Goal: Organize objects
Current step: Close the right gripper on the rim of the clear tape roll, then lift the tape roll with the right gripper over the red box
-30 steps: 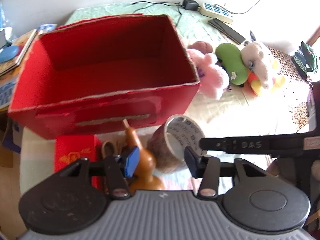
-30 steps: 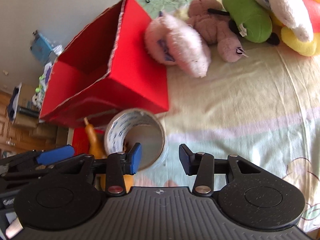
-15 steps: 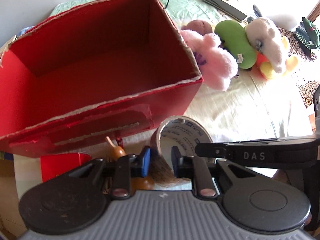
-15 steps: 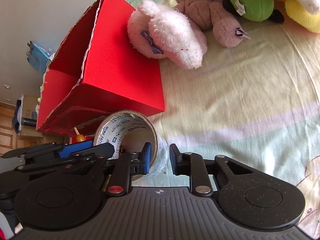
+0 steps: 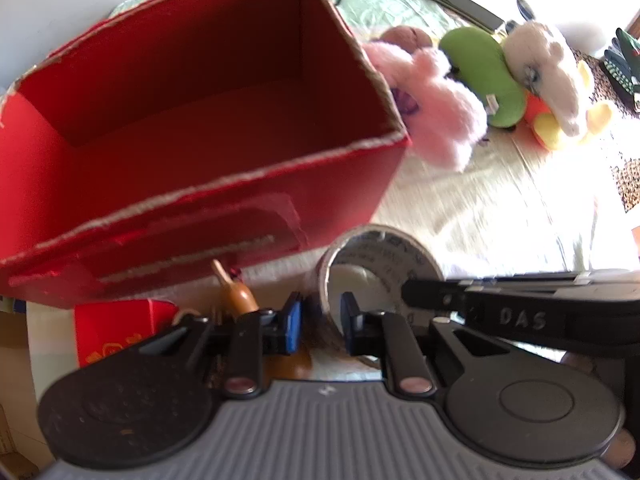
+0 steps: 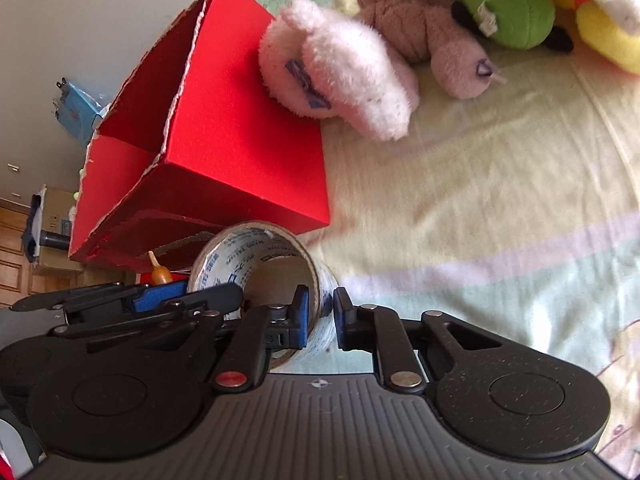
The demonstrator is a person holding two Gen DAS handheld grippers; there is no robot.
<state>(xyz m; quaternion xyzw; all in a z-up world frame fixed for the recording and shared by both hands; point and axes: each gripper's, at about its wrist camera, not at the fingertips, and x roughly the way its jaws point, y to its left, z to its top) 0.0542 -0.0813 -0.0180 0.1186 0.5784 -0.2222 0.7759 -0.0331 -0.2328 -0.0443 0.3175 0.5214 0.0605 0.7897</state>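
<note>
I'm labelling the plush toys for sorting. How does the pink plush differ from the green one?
The pink plush is pale, shaggy and leans against the red box; the green plush is bright, smooth and lies farther from the box, among the other toys. The green plush has a white tag on it; the pink plush shows a purple patch. Both lie on the bedsheet, outside the box.

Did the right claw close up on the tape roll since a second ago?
Yes. The right claw has narrowed its gap and now pinches the tape roll's wall, beside the red box.
</note>
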